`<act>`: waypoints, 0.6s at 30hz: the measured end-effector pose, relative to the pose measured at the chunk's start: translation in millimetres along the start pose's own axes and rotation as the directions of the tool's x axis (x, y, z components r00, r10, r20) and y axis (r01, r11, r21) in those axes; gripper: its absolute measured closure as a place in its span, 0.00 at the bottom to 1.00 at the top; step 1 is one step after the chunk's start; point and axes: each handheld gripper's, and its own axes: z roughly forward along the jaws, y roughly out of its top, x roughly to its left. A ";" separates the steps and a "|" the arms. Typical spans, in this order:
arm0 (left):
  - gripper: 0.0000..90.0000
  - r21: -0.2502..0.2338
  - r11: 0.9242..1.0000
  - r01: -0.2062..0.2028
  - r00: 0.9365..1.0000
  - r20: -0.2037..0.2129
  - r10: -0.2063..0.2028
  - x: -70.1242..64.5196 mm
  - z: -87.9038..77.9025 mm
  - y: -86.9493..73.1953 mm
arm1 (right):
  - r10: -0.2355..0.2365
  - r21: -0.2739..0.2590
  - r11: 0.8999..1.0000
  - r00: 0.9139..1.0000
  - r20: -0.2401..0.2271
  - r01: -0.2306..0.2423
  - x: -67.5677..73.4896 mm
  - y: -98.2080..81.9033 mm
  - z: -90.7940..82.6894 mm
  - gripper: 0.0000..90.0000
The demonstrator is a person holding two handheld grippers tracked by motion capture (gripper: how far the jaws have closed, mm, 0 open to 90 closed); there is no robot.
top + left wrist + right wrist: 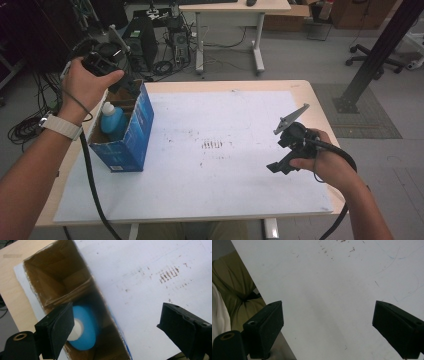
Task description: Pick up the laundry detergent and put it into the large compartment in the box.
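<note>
A blue bottle with a white cap stands inside an open blue carton at the left edge of the table. In the left gripper view the bottle is seen from above, deep in the carton's brown interior, its white cap partly behind the near jaw. The carton's front face carries a small pale label low down — too small to read — and no lettering on the bottle can be made out.

The left gripper hangs over the far end of the carton, just above its open top, and is apart from the bottle. Its jaws stand wide and released with nothing between them; in its own view one jaw lies over the carton's mouth and the other over the white sheet that covers the tabletop.

The right gripper is well apart from the carton, held low over the right side of the sheet. Its jaws are likewise spread and hold nothing.

The sheet bears a cluster of short brownish marks near its middle — smudges, not legible writing.
</note>
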 end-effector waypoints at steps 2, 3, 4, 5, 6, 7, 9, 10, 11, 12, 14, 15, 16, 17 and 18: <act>0.14 0.006 1.000 -0.025 1.000 0.013 0.025 -3.0 0.2 1.5 | 0.001 0.000 1.000 1.000 0.000 -0.001 0.1 0.3 0.1 0.11; 0.14 0.008 0.999 -0.031 0.999 0.017 0.031 -4.1 0.3 1.9 | 0.000 0.000 1.000 1.000 0.000 0.000 0.0 0.5 0.0 0.11; 0.14 0.006 0.999 -0.039 0.999 0.018 0.039 -5.3 0.3 2.3 | 0.000 -0.001 1.000 1.000 0.000 0.000 0.1 0.5 0.0 0.11; 0.14 0.007 0.999 -0.053 0.998 0.021 0.053 -6.9 0.4 2.8 | 0.000 -0.001 1.000 1.000 0.000 0.000 0.1 0.6 -0.1 0.11; 0.14 0.008 0.998 -0.061 0.998 0.024 0.060 -8.0 0.6 3.1 | 0.000 -0.001 1.000 1.000 0.000 0.000 0.1 0.6 -0.1 0.11; 0.14 0.007 0.998 -0.067 0.997 0.025 0.067 -8.9 0.7 3.4 | 0.000 -0.001 1.000 1.000 0.000 0.000 0.2 0.5 -0.1 0.11; 0.13 0.006 0.996 -0.085 0.996 0.030 0.085 -11.5 1.3 4.1 | 0.001 0.000 1.000 1.000 0.000 -0.001 0.1 0.5 0.0 0.11; 0.13 0.007 0.996 -0.094 0.995 0.033 0.094 -13.0 1.9 4.6 | 0.001 0.000 1.000 1.000 0.000 -0.001 0.1 0.6 0.1 0.11; 0.13 0.007 0.995 -0.100 0.994 0.035 0.099 -14.0 2.2 4.9 | 0.001 0.000 1.000 1.000 -0.002 -0.001 0.0 0.6 0.2 0.11; 0.13 0.007 0.994 -0.107 0.994 0.038 0.107 -15.4 2.4 5.3 | 0.001 0.000 1.000 1.000 -0.002 -0.001 0.0 0.6 0.3 0.11; 0.13 0.002 0.992 -0.122 0.992 0.042 0.122 -18.3 2.6 5.9 | 0.001 0.001 1.000 1.000 -0.003 -0.001 -0.1 0.7 0.4 0.11; 0.13 0.002 0.991 -0.133 0.990 0.044 0.133 -19.7 2.6 6.3 | 0.002 0.000 1.000 1.000 -0.002 -0.002 -0.3 0.7 0.4 0.11; 0.13 0.000 0.990 -0.143 0.989 0.045 0.143 -21.3 2.5 6.7 | 0.003 0.001 1.000 1.000 -0.002 -0.003 -0.3 0.7 0.5 0.11; 0.13 -0.002 0.989 -0.149 0.988 0.046 0.149 -23.1 2.3 7.1 | 0.003 0.001 1.000 1.000 -0.002 -0.003 -0.4 0.7 0.6 0.11; 0.13 -0.003 0.988 -0.157 0.986 0.049 0.157 -24.7 2.2 7.5 | 0.002 0.001 1.000 1.000 -0.002 -0.002 -0.5 0.7 0.7 0.11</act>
